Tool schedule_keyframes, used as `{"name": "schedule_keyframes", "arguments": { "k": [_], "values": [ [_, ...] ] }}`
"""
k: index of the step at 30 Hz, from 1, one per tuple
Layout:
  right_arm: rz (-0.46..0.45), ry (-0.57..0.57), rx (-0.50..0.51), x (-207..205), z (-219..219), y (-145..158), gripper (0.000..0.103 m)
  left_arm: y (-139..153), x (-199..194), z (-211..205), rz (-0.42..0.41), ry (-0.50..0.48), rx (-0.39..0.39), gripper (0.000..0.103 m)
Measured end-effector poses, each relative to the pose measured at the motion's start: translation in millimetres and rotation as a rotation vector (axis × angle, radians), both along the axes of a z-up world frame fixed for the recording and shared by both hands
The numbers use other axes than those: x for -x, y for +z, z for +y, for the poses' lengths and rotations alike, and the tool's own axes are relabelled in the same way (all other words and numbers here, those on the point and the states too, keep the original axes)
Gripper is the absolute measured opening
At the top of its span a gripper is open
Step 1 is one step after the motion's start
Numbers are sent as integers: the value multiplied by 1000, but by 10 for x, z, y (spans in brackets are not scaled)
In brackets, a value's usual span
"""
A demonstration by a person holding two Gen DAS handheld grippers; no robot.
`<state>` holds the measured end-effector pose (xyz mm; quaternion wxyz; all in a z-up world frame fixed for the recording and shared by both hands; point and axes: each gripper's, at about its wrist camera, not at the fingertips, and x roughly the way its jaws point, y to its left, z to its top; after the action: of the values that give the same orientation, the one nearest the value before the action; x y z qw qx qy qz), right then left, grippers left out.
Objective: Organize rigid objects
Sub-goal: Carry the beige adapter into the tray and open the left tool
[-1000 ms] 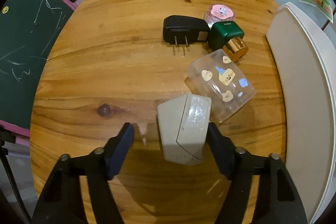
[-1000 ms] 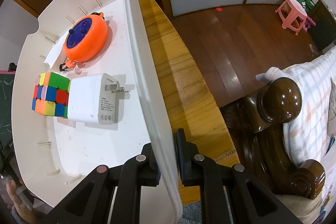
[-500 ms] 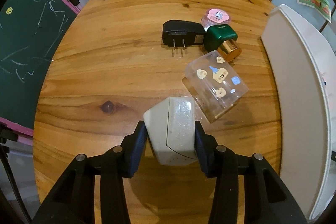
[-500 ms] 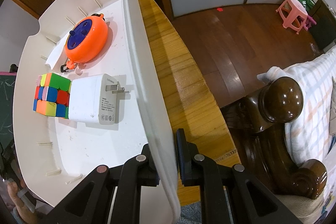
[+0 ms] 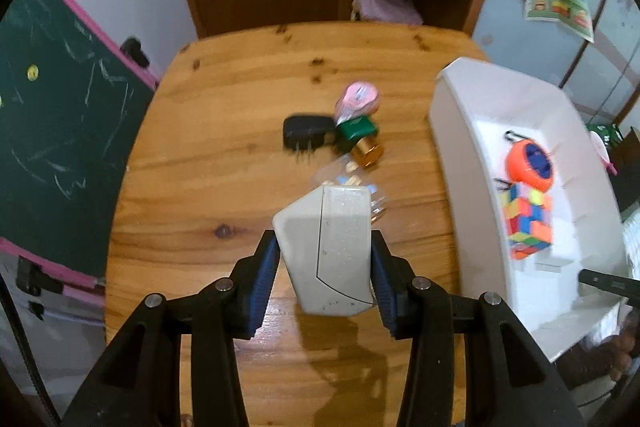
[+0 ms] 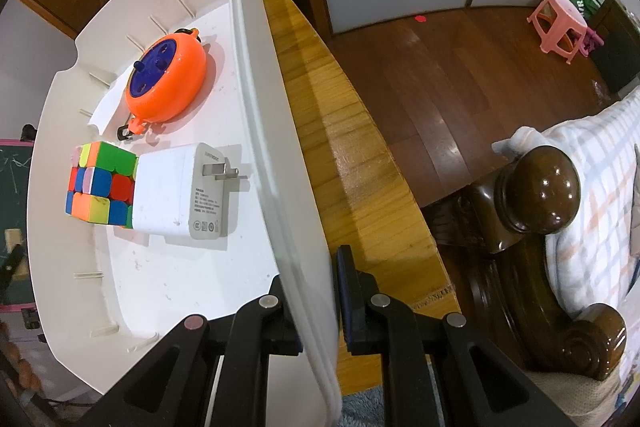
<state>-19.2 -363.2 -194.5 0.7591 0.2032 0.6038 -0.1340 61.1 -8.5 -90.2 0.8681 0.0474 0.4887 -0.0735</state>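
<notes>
Beige plastic piece [image 5: 326, 247] clamped in left gripper [image 5: 324, 267], now lifted above wooden table [image 5: 208, 167] left of white tray [image 5: 460, 163], bare wood between them, right gripper [image 6: 316, 291] pinching tray's rim.

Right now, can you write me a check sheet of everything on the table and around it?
Surface: wooden table, bare in front.
Job's things: grey block lifted; black plug, green-gold bottle, pink jar wait.
White tray: orange reel, colour cube, white charger.
Clutter: nothing seen.
Grippers: left gripper shut on block; right gripper pinches tray wall.
Cables: nothing seen.
Surroundings: chalkboard, pink stool.
</notes>
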Motion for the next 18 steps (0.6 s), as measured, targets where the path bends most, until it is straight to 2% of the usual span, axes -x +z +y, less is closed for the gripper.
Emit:
{"name": "schedule_keyframes", "arguments": {
  "k": [11,18],
  "values": [
    [-3,22,2,-14,20,9,14,591,140,-422,-96,-119,5,48],
    [-13,33,-19,-14,-8,12,14,982,122,-766,-142,-202,46,47]
  ]
}}
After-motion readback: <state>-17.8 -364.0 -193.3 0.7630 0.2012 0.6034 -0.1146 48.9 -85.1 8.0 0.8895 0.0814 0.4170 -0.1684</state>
